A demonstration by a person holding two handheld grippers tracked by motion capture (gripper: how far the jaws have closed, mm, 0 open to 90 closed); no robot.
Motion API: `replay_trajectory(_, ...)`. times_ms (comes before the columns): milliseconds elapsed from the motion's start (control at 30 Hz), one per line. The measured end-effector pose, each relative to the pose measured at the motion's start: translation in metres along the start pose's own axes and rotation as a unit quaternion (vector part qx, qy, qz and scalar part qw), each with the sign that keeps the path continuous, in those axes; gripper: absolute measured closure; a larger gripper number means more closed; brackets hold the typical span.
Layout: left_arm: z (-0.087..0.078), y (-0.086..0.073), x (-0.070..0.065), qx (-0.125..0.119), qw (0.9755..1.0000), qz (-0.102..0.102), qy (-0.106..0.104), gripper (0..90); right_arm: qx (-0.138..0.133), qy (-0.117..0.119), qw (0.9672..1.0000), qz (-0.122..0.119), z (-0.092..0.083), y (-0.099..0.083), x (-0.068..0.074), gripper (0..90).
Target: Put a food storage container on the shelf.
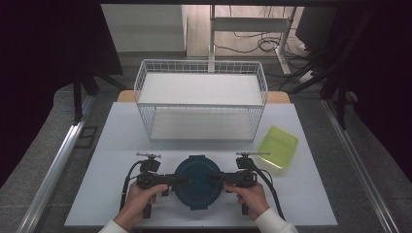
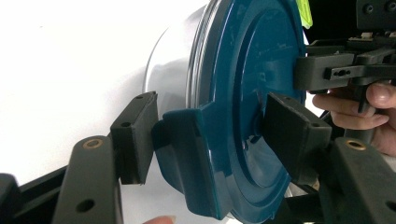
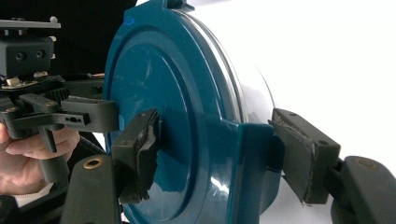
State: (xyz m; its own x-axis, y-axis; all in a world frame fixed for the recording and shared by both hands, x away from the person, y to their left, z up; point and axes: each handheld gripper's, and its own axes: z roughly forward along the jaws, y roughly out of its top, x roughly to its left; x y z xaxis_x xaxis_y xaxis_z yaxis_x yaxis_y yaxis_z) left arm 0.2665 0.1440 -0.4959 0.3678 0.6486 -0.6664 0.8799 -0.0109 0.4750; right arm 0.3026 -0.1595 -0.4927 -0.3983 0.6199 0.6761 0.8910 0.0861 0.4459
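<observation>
Your left tool (image 1: 171, 180) straddles the left clip of the round container's blue lid (image 1: 197, 180). In the left gripper view one pad lies on the lid's top face, while the other stands just off the clip tab (image 2: 187, 140) with a sliver of gap, so that tool is not yet clenched. Your right tool (image 1: 219, 179) mirrors it on the right clip (image 3: 254, 154): inner pad against the lid face, outer pad close to the tab but apart. Neither tool truly grips anything.

The container sits at the near middle of the white counter (image 1: 116, 145), between your hands. Beyond it stands the wire basket (image 1: 200, 99), and the green tray (image 1: 278, 146) lies to the far right.

To work the clips well, I'd judge you should keep both tools level, centre each outer pad squarely on its tab, and squeeze both sides evenly so the container does not slide or tip.
</observation>
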Motion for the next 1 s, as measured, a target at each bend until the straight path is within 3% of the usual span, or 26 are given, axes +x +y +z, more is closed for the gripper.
replay_trajectory(1000,-0.0015,0.0058,-0.0053,-0.005,0.9999,0.01,0.003,37.5,-0.021,-0.003,0.9997,-0.01,-0.0069,0.0034,0.0029,35.3)
